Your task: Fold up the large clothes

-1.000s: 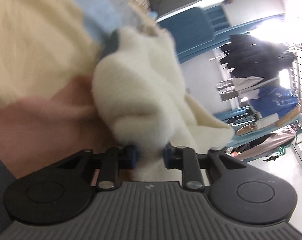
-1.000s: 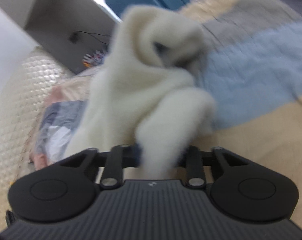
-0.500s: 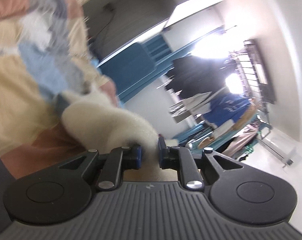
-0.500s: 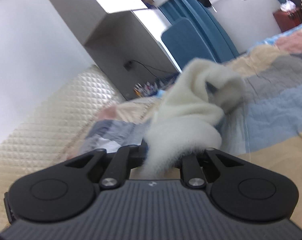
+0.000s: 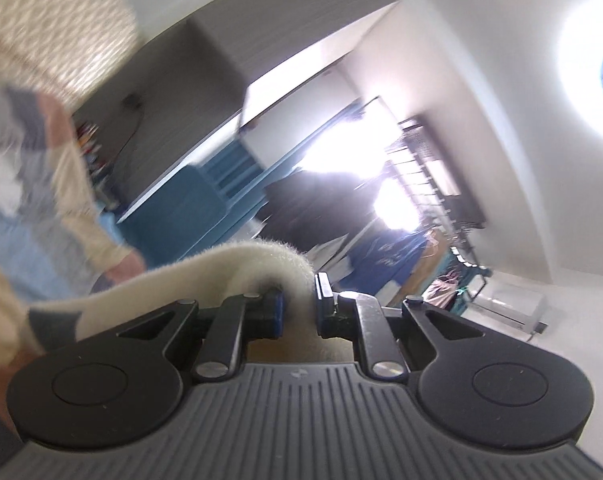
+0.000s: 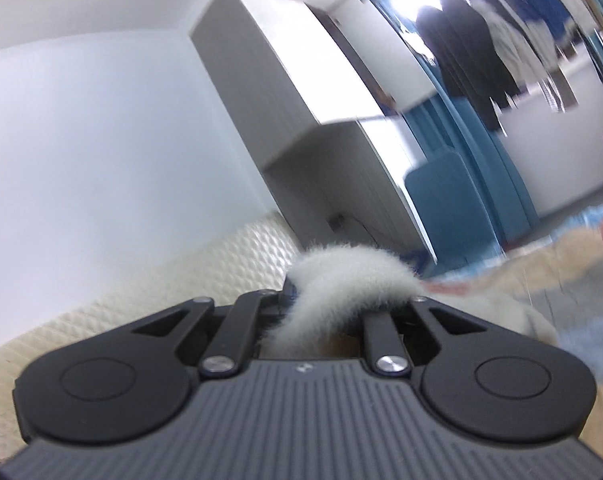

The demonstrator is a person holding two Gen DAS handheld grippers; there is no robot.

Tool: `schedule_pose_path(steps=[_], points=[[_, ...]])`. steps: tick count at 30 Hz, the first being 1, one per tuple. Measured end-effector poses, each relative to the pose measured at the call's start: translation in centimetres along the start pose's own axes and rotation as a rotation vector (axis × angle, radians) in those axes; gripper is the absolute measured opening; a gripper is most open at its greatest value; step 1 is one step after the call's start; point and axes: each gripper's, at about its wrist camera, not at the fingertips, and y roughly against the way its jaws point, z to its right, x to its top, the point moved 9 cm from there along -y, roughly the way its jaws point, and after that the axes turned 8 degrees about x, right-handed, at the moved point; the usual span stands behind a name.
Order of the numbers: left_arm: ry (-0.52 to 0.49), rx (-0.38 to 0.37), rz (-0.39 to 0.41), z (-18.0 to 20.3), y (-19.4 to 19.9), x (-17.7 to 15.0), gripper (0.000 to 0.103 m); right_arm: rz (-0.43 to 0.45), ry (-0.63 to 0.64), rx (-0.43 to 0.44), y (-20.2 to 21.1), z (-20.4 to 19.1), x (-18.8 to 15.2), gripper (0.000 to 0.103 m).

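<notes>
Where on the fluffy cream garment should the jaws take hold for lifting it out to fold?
On a thick outer fold, as now: the left gripper and right gripper each pinch a rolled band of the cream fleece garment, entering edge-on so the fold lies across the jaws. Its pile is bulky and limp, so a deep bite on doubled cloth is probably least likely to slip.

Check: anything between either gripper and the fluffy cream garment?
Nothing visible. The left gripper and right gripper are each already shut on the fluffy cream garment, with fabric directly between their fingers.
</notes>
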Motion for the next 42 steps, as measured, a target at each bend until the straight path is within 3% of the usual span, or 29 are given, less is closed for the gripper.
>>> schedule_pose_path(steps=[12, 16, 20, 25, 29, 33, 38, 42], points=[[-0.15, -0.14, 0.127, 17.1, 5.3, 9.4, 0.016, 0.134, 0.171, 0.126, 2.8, -8.4, 11.4, 0.014], [-0.162, -0.137, 0.113, 20.7, 3.1, 12.0, 0.017, 0.144, 0.198, 0.08, 0.9, -8.4, 15.5, 0.014], [-0.179, -0.071, 0.047, 20.1, -2.9, 12.2, 0.017, 0.093, 0.139, -0.02, -3.1, -4.0, 16.4, 0.015], [-0.199, 0.059, -0.076, 14.2, -12.7, 8.3, 0.017, -0.023, 0.061, -0.187, -9.4, 6.0, 11.6, 0.015], [-0.221, 0.16, -0.169, 8.4, -20.3, 4.4, 0.017, -0.074, 0.004, -0.268, -13.1, 13.2, 6.9, 0.015], [-0.22, 0.26, -0.251, -4.2, -32.5, 0.3, 0.017, -0.135, -0.017, -0.35, -18.1, 20.1, 2.5, 0.015], [-0.199, 0.315, -0.323, -17.0, -43.5, -6.0, 0.017, -0.192, -0.08, -0.434, -23.7, 28.8, -2.6, 0.015], [-0.237, 0.349, -0.378, -23.2, -50.4, -9.5, 0.017, -0.214, -0.098, -0.483, -27.0, 34.9, -7.1, 0.015]])
